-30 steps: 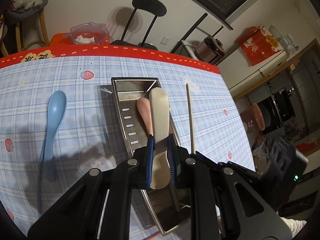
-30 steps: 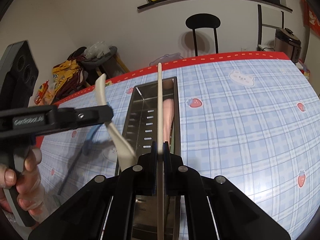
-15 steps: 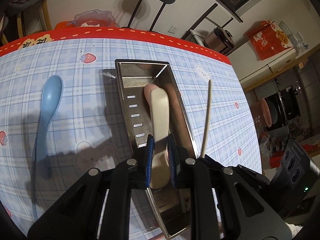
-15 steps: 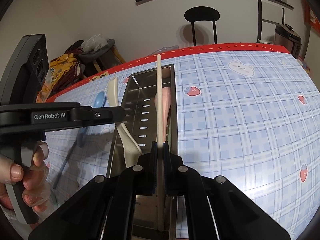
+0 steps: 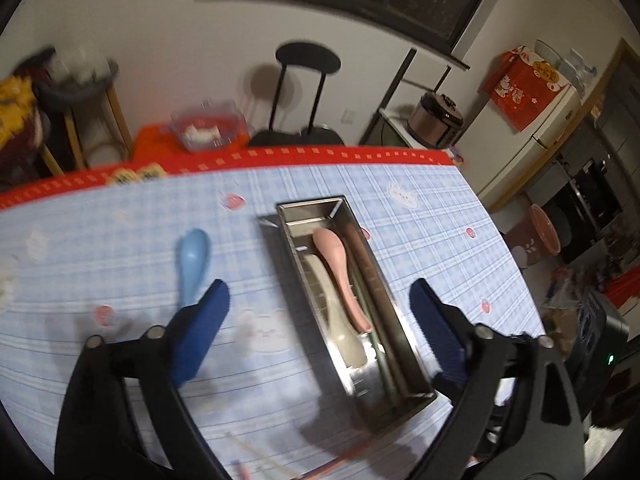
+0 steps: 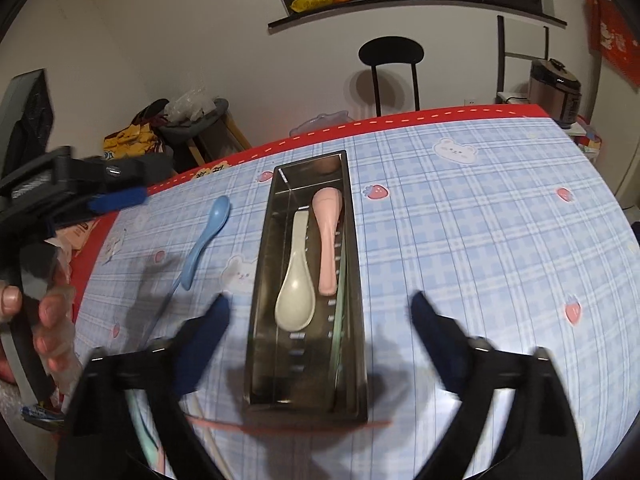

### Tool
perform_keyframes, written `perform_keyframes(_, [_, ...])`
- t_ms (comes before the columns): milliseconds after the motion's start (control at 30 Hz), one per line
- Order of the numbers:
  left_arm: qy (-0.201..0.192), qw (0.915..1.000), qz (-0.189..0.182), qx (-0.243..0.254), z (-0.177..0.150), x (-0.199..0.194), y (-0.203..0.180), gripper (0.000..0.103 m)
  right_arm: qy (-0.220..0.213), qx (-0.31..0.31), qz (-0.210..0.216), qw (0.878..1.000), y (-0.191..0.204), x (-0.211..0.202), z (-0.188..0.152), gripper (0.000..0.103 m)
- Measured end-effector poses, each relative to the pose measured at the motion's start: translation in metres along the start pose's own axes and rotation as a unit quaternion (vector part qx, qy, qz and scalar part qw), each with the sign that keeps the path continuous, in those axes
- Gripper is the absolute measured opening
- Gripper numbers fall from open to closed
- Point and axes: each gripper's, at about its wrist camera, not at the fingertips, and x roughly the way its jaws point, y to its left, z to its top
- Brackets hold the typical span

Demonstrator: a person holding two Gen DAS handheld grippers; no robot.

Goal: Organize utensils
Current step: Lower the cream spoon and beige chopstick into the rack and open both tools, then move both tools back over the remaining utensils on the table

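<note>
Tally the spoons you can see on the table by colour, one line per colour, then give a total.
Blue spoon: 1
Pink spoon: 1
Cream spoon: 1
Total: 3

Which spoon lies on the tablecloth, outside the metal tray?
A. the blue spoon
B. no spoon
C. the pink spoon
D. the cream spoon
A: the blue spoon rests on the cloth to the left of the metal tray, while the pink spoon and cream spoon lie inside.
</note>
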Motion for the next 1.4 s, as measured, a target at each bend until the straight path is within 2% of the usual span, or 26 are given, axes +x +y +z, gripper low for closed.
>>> perform_keyframes(167, [-0.011,0.9994,0.027,0.019,-0.027,-0.039,0.01,0.097,0.006,-0.033,-0.015,0.999,0.018,-0.015,-0.026,0.097])
perform_keyframes(400, [-0.001,0.9988,0.05,0.002,-0.094,-0.076,0.036,0.097,0.038,-0.065,-0.012,0.997,0.043,-0.02,-0.069,0.097])
perform_keyframes(800, [0.053,0.9936,0.083,-0.054,-0.203,-0.086,0.068,0.097,0.088,-0.091,-0.013,0.992,0.068,-0.014,-0.123,0.097])
perform_keyframes(967, [0.086,0.9892,0.082,-0.087,-0.239,-0.081,0.078,0.097,0.103,-0.108,-0.013,0.989,0.074,-0.01,-0.139,0.097])
perform_keyframes(1267, [0.085,0.9771,0.077,-0.179,-0.263,-0.084,0.097,0.097,0.13,-0.134,0.003,0.982,0.085,-0.002,-0.144,0.097])
perform_keyframes(1400, [0.08,0.9766,0.083,-0.182,-0.264,-0.083,0.097,0.097,0.137,-0.152,0.015,0.979,0.091,0.001,-0.143,0.097])
